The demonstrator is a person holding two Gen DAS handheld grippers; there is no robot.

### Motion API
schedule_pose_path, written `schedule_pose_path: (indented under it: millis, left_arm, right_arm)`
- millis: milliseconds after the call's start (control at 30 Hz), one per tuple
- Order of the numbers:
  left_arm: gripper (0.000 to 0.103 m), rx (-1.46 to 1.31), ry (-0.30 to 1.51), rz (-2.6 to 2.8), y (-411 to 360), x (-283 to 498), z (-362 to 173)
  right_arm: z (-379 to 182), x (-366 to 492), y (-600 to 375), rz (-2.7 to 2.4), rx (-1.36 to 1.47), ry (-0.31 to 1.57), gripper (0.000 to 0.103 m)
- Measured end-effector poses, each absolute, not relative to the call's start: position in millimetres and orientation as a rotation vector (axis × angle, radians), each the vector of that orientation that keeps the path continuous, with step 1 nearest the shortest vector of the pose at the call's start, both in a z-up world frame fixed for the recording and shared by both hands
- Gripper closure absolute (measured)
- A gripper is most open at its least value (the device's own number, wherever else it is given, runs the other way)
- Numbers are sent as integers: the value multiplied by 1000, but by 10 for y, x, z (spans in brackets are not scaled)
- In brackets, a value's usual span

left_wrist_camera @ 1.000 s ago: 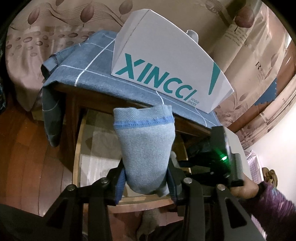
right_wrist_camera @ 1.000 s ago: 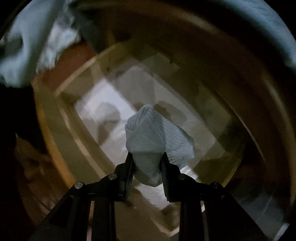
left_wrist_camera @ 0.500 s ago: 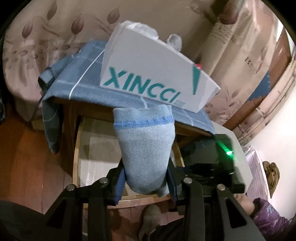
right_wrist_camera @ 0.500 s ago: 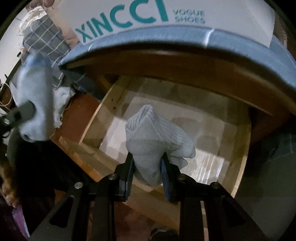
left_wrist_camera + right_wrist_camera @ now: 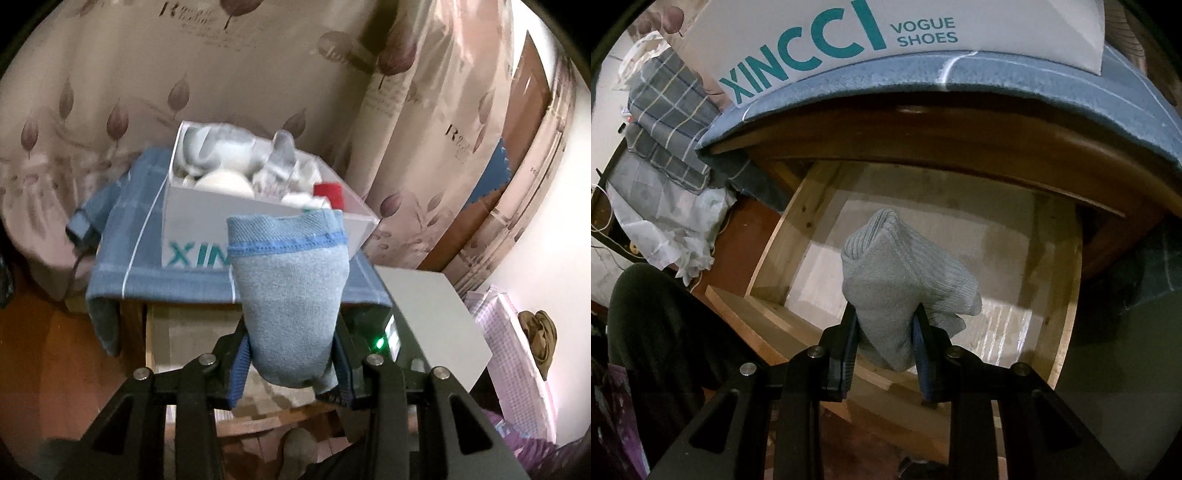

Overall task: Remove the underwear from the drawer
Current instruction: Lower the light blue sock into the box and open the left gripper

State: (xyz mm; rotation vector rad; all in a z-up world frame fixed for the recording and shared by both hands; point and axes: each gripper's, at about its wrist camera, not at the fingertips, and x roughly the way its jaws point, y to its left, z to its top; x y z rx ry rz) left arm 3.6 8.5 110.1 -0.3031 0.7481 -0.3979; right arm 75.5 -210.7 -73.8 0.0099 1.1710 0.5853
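Note:
My left gripper (image 5: 291,354) is shut on a blue-grey underwear piece (image 5: 290,295) with a blue band, held up in front of the white shoe box (image 5: 199,229), above the open wooden drawer (image 5: 159,339). My right gripper (image 5: 884,332) is shut on a folded grey ribbed underwear piece (image 5: 901,280), held over the open drawer (image 5: 783,240), whose pale bottom shows bare. The right gripper's body with a green light (image 5: 380,341) shows in the left wrist view.
The shoe box (image 5: 812,40) holds several items and stands on a blue checked cloth (image 5: 125,229) over the wooden nightstand (image 5: 923,155). Plaid bedding and white plastic (image 5: 665,147) lie at left. A grey board (image 5: 436,325) stands to the right. A patterned curtain hangs behind.
My left gripper has risen with its piece, so the box's open top now shows. My right gripper has lifted its grey piece up and back out of the drawer.

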Motion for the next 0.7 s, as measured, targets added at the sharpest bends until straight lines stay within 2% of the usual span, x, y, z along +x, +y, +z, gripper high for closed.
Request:
schedule_pose_path:
  millis: [367,700]
  left_arm:
    - [65,-282,708,-373,196,945,1763]
    - [65,-170,788,-264,237,1819,1476]
  right_arm:
    - [-732,775,-2169,586,46,1175,78]
    - [-738,811,-2225,582,84,1182,78]
